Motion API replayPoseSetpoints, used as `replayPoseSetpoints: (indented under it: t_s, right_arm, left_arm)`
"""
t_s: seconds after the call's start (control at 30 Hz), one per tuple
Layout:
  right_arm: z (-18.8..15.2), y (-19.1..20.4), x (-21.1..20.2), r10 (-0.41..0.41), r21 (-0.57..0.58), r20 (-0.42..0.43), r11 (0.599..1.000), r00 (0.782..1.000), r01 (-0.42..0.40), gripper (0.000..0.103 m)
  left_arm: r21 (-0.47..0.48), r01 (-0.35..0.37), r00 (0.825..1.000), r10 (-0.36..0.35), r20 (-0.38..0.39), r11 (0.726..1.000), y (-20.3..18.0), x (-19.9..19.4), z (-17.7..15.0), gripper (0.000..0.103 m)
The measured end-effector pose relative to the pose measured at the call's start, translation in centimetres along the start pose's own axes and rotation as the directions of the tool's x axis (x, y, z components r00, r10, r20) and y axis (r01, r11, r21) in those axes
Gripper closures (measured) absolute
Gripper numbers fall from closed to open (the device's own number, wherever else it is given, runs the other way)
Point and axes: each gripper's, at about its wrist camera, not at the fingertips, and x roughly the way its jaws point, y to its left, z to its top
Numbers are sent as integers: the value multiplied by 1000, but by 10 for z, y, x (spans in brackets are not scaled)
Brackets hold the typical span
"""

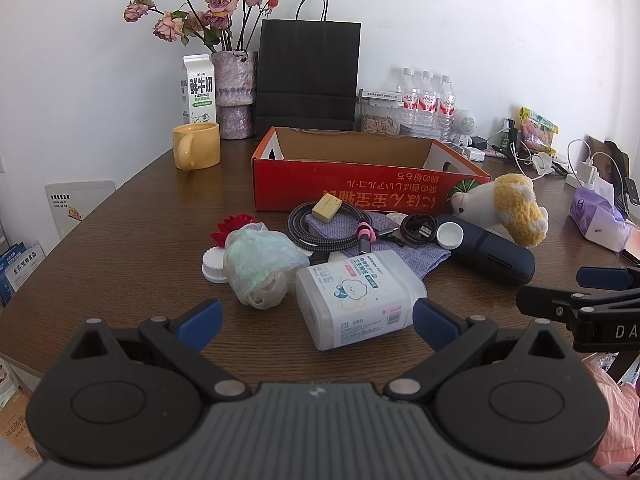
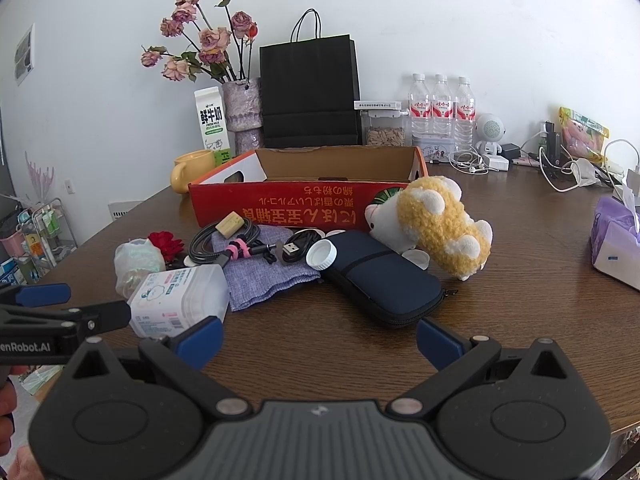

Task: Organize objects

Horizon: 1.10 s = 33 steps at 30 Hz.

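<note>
A white wall backs the dark wooden table (image 1: 132, 240) I'm working over, with the open red cardboard box (image 1: 360, 184) at twelve o'clock and the clutter heaped just in front of it. From nine o'clock across to three I see a crumpled plastic bag (image 1: 256, 264), a white wipes tub (image 1: 356, 296) on its side, a navy zip case (image 2: 384, 280) and a yellow plush toy (image 2: 440, 224). My left gripper (image 1: 316, 320) has its fingers spread either side of the tub's near end, and my right gripper (image 2: 320, 336) hangs spread wide, empty, short of the case.

Plain white wall (image 1: 460, 20), dark wooden table (image 1: 132, 232), soft daylight
</note>
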Motion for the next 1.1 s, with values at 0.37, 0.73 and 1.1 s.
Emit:
replayPoseSetpoints:
  t_s: [0.37,0.73,1.1]
  right_arm:
    - [0,0,0,0,1,-1,1000,1000,0,0]
    - [1,-2,0,0,1,-1,1000,1000,0,0]
    - [1,-1,0,-1,3,-2,1000,1000,1,0]
  left_arm:
    - [0,0,1000,0,0,1000,0,0,0,0]
    - [-1,1,1000,-1,-1,1000,0,0,0,0]
    - [1,5,1000,-5,-6,1000,-1,0,-2,0]
